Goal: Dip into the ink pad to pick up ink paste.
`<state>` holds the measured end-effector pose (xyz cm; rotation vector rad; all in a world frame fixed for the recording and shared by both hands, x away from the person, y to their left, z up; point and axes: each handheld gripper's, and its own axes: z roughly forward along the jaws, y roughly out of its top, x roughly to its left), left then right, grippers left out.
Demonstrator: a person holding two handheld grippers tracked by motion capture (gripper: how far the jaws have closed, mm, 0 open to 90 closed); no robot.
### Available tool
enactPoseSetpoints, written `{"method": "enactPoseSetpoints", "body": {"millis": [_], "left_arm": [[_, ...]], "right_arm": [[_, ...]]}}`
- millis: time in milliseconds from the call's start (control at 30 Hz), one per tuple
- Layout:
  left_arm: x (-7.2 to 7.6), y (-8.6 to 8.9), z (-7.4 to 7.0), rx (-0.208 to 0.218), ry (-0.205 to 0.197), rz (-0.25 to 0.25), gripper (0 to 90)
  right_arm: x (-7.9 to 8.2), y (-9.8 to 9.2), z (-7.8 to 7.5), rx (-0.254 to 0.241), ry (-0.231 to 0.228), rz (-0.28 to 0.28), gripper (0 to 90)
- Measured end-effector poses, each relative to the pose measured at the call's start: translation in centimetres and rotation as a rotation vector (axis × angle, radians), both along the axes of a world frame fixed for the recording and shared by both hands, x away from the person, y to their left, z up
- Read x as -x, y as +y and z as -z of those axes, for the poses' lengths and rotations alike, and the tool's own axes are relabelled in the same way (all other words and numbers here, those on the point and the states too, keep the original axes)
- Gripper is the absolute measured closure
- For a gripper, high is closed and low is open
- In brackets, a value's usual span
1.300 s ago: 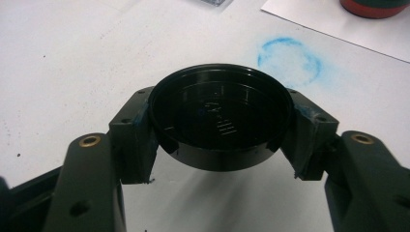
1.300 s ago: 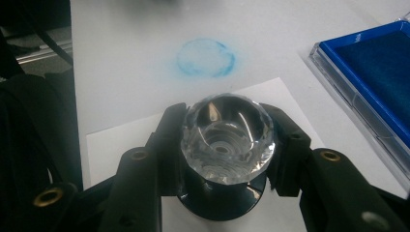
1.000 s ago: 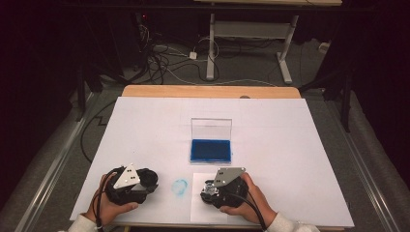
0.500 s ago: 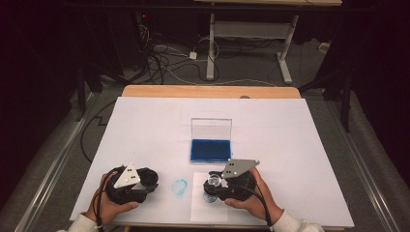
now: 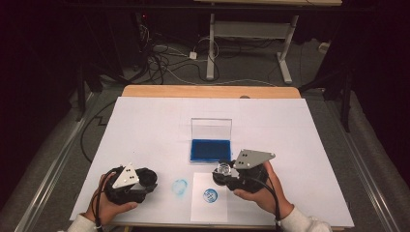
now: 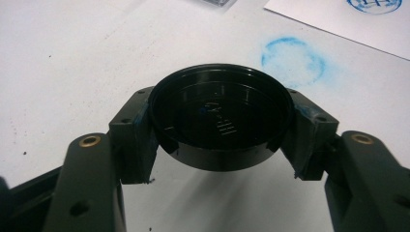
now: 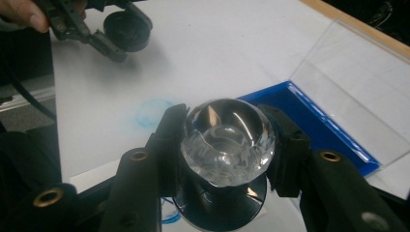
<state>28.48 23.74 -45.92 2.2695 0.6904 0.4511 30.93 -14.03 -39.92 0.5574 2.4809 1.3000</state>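
My right gripper [image 7: 227, 145] is shut on a stamp [image 7: 226, 141] with a clear round knob and a black base, and holds it above the table. In the high view this stamp [image 5: 223, 170] hangs between a white paper sheet [image 5: 198, 210] and the blue ink pad [image 5: 209, 150]. A round blue print [image 5: 210, 195] marks the sheet. My left gripper [image 6: 221, 129] is shut on a black round cap [image 6: 220, 121], low over the table at the front left [image 5: 147, 179].
The ink pad's clear lid [image 5: 211, 129] stands upright behind it. A faint blue ring smudge [image 5: 180, 186] lies on the white table cover [image 5: 145, 125] between the two grippers. Beyond the table's wooden far edge [image 5: 208, 91] are cables and desk legs.
My right gripper has lifted the stamp off the paper sheet and carried it up and away toward the ink pad, uncovering the blue print. The left gripper has stayed put.
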Motion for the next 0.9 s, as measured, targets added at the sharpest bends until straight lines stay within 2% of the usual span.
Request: {"method": "enactPoseSetpoints", "body": {"millis": [267, 633, 900], "left_arm": [[-0.3, 0.2, 0.2, 0.004, 0.008, 0.002, 36.7], [-0.6, 0.2, 0.3, 0.001, 0.01, 0.015, 36.7], [-0.6, -0.2, 0.3, -0.025, 0.002, 0.036, 36.8]], "right_arm": [[-0.7, -1.4, -0.9, -0.021, -0.015, 0.037, 56.3], [-1.2, -2.6, -1.2, -0.031, -0.018, 0.078, 56.3], [-1.5, -3.5, -1.7, -0.055, -0.023, 0.103, 56.2]]}}
